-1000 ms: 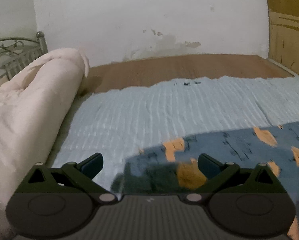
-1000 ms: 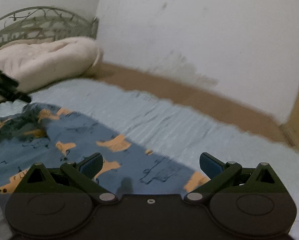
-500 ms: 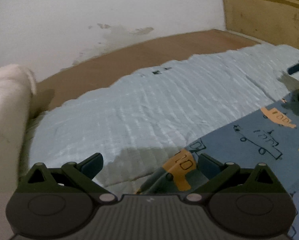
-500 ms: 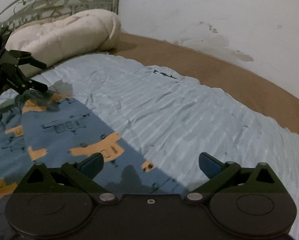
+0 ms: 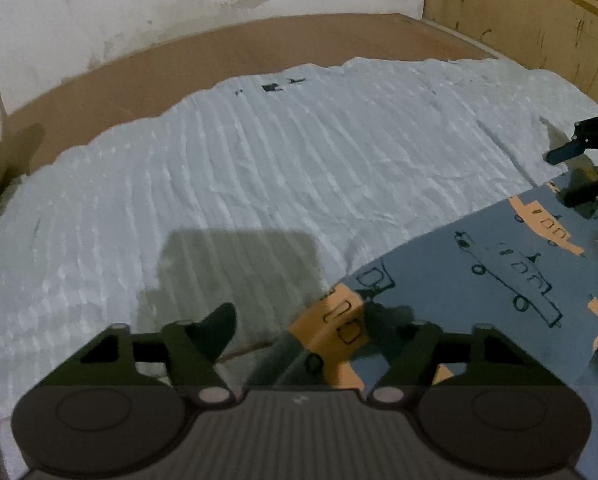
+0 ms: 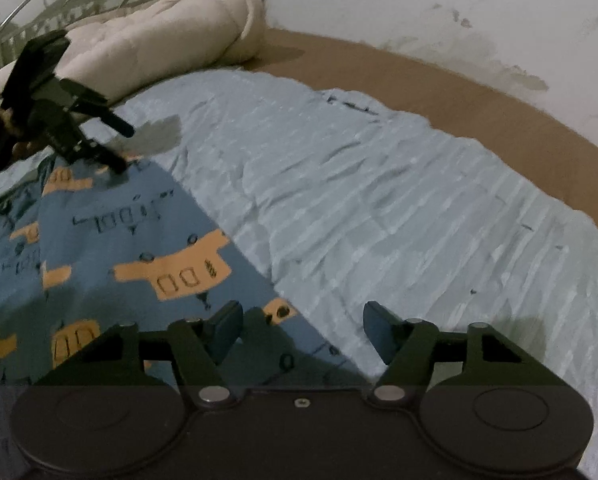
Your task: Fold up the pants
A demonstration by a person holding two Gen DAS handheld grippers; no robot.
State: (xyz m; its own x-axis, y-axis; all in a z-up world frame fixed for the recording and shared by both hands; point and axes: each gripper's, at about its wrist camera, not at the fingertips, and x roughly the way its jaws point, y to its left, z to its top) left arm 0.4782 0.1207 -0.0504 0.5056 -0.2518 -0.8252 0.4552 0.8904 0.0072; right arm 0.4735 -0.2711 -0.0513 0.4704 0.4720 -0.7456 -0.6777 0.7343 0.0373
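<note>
We are narrowing both half-open claws, left gripper (image 5: 301, 330) and right gripper (image 6: 303, 326), over the patterned pants' (image 5: 495, 280) corners, neither pinching yet, readying the fold toward twelve o'clock.

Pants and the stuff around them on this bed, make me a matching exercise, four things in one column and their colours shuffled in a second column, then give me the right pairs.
Things:
1. pants
2. bedsheet
3. rolled duvet
4. left claw

Colours:
A. cream
B. black
C. blue with orange vehicle prints
D. pale blue, ribbed

Pairs: 1-C, 2-D, 3-A, 4-B
</note>
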